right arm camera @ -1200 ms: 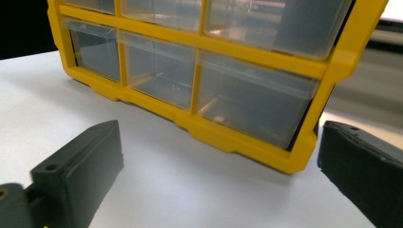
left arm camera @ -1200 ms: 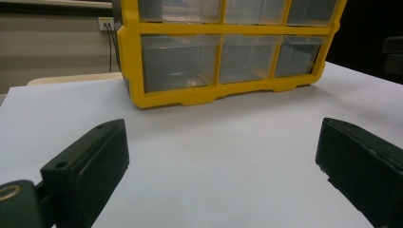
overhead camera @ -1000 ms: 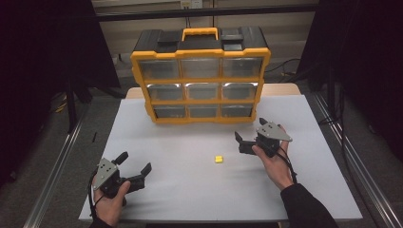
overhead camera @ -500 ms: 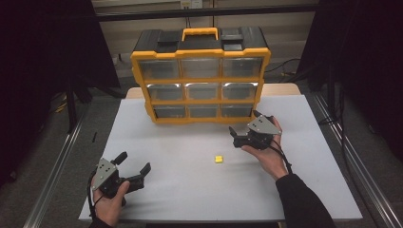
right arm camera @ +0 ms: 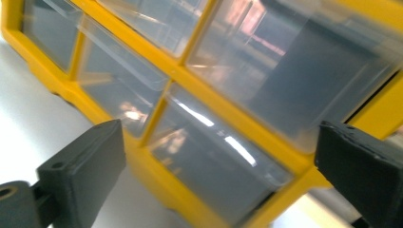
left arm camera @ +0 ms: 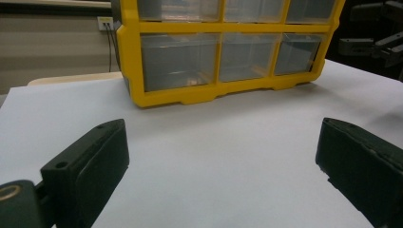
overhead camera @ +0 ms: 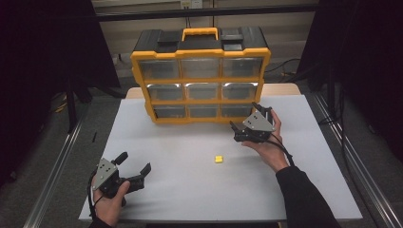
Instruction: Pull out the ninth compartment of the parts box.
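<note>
Fingers (right arm camera: 81,166) of right gripper (overhead camera: 244,124) apart (empty) before unlabelled organiser drawers (overhead camera: 236,110)

The right tongs (overhead camera: 247,124), spread wide and empty, were hard up against the yellow-framed plastic organiser with clear drawers (overhead camera: 200,76), whose bottom-right drawer front blocked the way straight ahead. Behind and below them lay bare white counter (overhead camera: 180,147), save one small yellow block (overhead camera: 218,159) nearby. The left tongs (overhead camera: 134,167) had open counter ahead right up to the organiser's base.
</note>
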Demonstrator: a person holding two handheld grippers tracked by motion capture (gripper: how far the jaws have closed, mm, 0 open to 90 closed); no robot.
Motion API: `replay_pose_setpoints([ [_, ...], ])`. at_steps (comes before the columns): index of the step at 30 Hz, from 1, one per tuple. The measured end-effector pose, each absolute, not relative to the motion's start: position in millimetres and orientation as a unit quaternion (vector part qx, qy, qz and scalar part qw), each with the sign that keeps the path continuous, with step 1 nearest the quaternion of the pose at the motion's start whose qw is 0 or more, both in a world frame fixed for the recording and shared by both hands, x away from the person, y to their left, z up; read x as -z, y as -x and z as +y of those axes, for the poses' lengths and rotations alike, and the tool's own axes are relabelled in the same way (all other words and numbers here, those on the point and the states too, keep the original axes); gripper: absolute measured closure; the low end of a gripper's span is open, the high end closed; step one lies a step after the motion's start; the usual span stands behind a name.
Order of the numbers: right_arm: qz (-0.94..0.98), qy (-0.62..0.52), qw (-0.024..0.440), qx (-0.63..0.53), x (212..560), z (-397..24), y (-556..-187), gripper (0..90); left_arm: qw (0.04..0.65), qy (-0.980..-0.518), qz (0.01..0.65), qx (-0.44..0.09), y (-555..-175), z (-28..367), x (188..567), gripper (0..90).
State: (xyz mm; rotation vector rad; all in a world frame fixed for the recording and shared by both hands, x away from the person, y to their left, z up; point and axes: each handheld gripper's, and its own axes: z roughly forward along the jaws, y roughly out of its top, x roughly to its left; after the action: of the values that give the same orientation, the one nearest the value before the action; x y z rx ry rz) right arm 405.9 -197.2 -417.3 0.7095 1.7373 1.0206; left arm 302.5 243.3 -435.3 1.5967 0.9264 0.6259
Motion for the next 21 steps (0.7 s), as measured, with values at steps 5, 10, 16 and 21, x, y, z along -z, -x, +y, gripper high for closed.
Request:
replay_pose_setpoints([
  [5,0.714,-0.248,0.536,-0.375,417,-202,-410,8.3,0.559,-0.681,0.392,-0.266,-302,244,435,3.7],
  [10,0.724,-0.231,0.55,-0.347,421,-205,-412,8.6,0.565,-0.675,0.397,-0.262,-303,242,436,3.8],
  [16,0.726,-0.211,0.564,-0.332,425,-207,-416,9.7,0.562,-0.679,0.393,-0.262,-303,242,436,3.8],
  [21,0.735,-0.172,0.587,-0.293,423,-204,-423,11.3,0.562,-0.679,0.395,-0.259,-303,242,437,3.9],
])
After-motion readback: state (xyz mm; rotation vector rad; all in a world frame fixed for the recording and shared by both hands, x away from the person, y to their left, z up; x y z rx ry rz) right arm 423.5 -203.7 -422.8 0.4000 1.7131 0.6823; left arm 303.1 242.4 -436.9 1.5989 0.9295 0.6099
